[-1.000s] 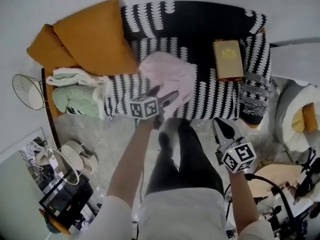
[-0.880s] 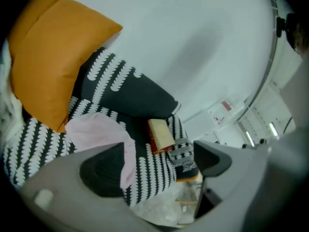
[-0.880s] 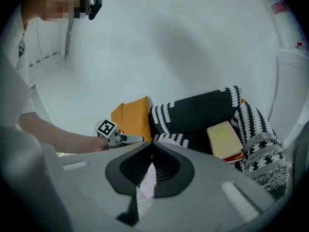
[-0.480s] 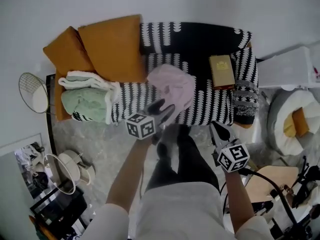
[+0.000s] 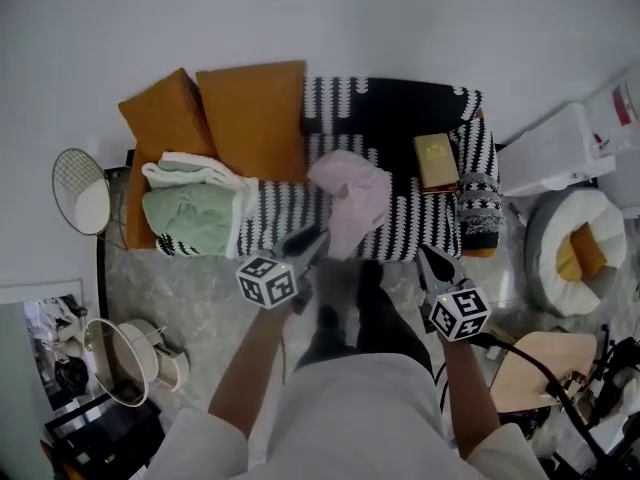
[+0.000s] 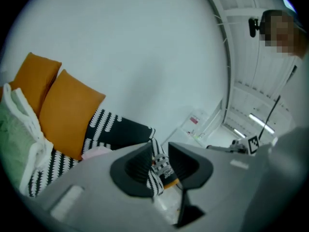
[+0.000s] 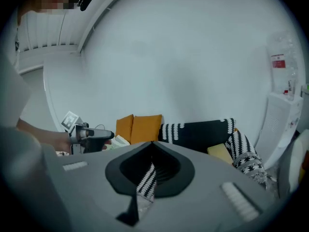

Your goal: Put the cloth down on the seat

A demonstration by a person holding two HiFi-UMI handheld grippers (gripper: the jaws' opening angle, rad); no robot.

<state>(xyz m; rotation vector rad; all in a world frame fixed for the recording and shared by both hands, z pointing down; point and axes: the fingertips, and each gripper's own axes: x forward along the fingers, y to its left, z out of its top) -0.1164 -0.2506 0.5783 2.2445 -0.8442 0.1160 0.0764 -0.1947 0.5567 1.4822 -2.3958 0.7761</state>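
Left gripper (image 5: 316, 238) hangs in front of the sofa (image 5: 400, 108) in the head view, empty and pointing toward the cloth (image 5: 352, 193) without touching it; its jaws have just been closing and stand narrow. The right gripper (image 5: 428, 258) is held beside it, also off the sofa, jaws drawn to a point. The pink cloth lies crumpled on the middle of the seat, its lower end reaching the front edge. It sits between folded green and white blankets (image 5: 190, 213) on one side and a yellow book (image 5: 435, 160) on the other. Two orange cushions (image 5: 250, 118) lean at the back over the blankets, and a patterned textile (image 5: 478, 208) hangs over the sofa arm past the book. In the left gripper view the gripper (image 6: 160, 144) shows a slim gap between its jaws with nothing in it; only the far sofa arm is seen through the gap. The cushions (image 6: 67, 115) and green blanket (image 6: 12, 134) fill the left side, and a sliver of the pink cloth (image 6: 94, 152) peeks over the gripper body, on the striped seat. In the right gripper view the gripper (image 7: 152, 142) has its tips together, holding nothing, with striped sofa fabric seen through the hollow below them. Beyond stand the sofa (image 7: 198, 134), cushions (image 7: 140, 127), book (image 7: 221, 152) and patterned textile (image 7: 248, 163), with the left gripper (image 7: 108, 136) at the left edge.
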